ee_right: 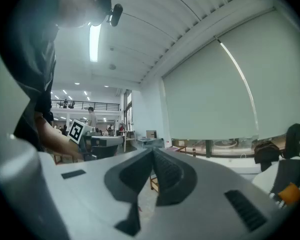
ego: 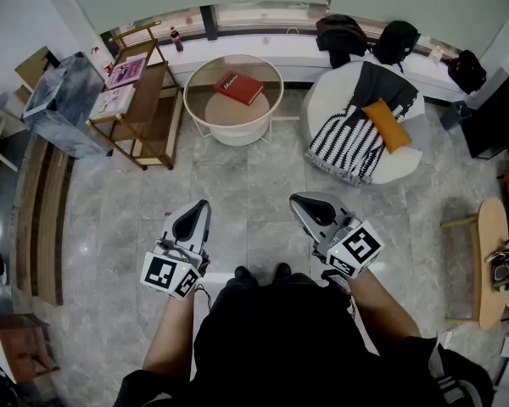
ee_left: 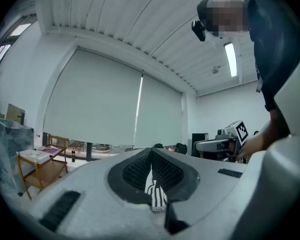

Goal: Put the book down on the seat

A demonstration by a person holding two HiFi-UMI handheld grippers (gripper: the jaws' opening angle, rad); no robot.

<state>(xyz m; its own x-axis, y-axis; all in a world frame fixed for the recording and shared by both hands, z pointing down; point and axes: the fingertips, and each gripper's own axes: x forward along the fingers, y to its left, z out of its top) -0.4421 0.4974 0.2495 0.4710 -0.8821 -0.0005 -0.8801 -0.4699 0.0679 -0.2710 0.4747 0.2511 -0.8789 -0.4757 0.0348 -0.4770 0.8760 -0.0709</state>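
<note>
The flat red book [ego: 238, 87] lies on a round white side table [ego: 237, 132], seemingly glass-topped, just left of the round white seat [ego: 324, 100] with its striped throw [ego: 349, 142] and orange cushion [ego: 386, 124]. Over glossy grey tiles [ego: 246, 185], the left gripper [ego: 201, 205] and right gripper [ego: 298, 199] are both pressed together, empty. A wooden shelf trolley [ego: 148, 117] stands further left.

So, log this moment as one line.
left gripper: shut, empty | right gripper: shut, empty | book: on round table, untouched
</note>
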